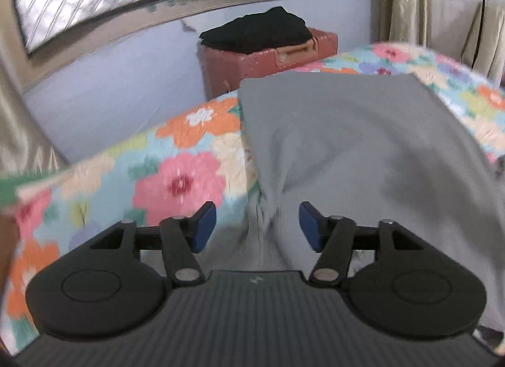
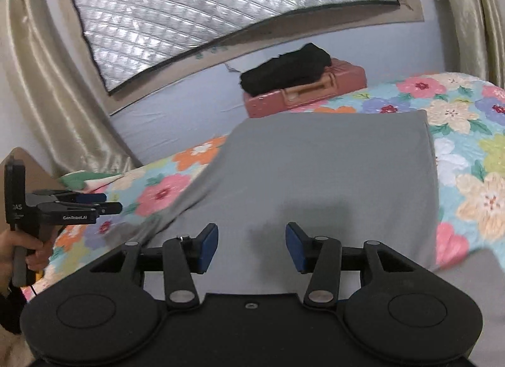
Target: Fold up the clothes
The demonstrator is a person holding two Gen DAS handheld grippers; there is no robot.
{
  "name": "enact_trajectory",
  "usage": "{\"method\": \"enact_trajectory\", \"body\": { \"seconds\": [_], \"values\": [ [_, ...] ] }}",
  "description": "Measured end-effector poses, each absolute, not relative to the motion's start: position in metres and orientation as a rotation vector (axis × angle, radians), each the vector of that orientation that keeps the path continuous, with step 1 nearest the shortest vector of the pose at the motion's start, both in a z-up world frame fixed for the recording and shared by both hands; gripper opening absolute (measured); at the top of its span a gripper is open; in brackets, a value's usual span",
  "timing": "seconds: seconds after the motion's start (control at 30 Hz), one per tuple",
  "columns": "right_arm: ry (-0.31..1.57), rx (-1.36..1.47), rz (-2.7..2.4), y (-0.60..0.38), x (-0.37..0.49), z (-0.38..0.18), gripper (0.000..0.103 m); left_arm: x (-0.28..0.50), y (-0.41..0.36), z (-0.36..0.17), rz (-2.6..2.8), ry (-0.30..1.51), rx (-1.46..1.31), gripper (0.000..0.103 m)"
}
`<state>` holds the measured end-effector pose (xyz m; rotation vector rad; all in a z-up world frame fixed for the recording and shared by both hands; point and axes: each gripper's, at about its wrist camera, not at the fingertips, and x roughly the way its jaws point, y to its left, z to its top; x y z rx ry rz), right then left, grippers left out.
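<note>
Pale blue wall [image 2: 176, 114] behind a bed with flowered quilt [image 2: 467, 133]. Above, window covered by quilted silver foil [image 2: 205, 3]. Shiny beige curtains [image 2: 41, 89] at both sides. Reddish suitcase [image 2: 315, 92] against the bed's far edge.

The grey garment [image 2: 315, 171] at mid-frame is matt, smooth knit cloth. Under it, the floral bedspread [image 2: 467, 152] looks quilted and puckered. The window cover [image 2: 221, 3] at the top is shiny, quilted foil. The curtains [image 2: 41, 82] at the left edge have a satin sheen. The pink suitcase [image 2: 341, 82] is hard ribbed plastic, carrying matt black cloth [image 2: 284, 70]. Both grippers are matt black plastic with blue pads [image 1: 205, 225].
</note>
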<state>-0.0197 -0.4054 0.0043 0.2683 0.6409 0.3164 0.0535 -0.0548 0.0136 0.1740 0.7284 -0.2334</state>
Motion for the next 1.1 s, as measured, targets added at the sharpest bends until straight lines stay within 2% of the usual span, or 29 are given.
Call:
{"method": "enact_trajectory", "body": {
  "seconds": [0.1,0.17,0.2,0.37,0.47,0.73,0.9,1.0,1.1],
  "values": [
    [0.630,0.259,0.311,-0.378,-0.041,0.002,0.055,0.034,-0.038,0.004,-0.214,0.700,0.231,0.064],
    [0.601,0.286,0.287,-0.360,-0.052,-0.008,0.057,0.018,-0.030,-0.011,-0.127,0.595,0.288,0.066],
    [0.583,0.311,0.274,-0.352,-0.059,-0.015,0.057,0.010,-0.026,-0.023,-0.069,0.540,0.307,0.072],
    [0.558,0.399,0.298,-0.283,-0.070,-0.061,0.057,0.013,-0.015,-0.040,-0.124,0.607,0.426,0.072],
    [0.614,0.333,0.301,-0.241,-0.064,-0.080,0.057,0.012,0.006,-0.042,-0.191,0.623,0.369,0.082],
    [0.673,0.163,0.362,-0.183,-0.055,-0.098,0.057,0.025,0.030,-0.062,-0.203,0.720,0.266,0.083],
    [0.696,0.018,0.417,-0.154,-0.048,-0.102,0.057,0.039,0.022,-0.084,-0.307,0.850,0.278,0.084],
    [0.718,-0.065,0.440,-0.140,-0.037,-0.105,0.057,0.034,0.007,-0.088,-0.327,0.807,0.364,0.084],
    [0.737,-0.124,0.445,-0.131,-0.032,-0.110,0.057,0.036,-0.005,-0.095,-0.288,0.733,0.484,0.092]
  ]
}}
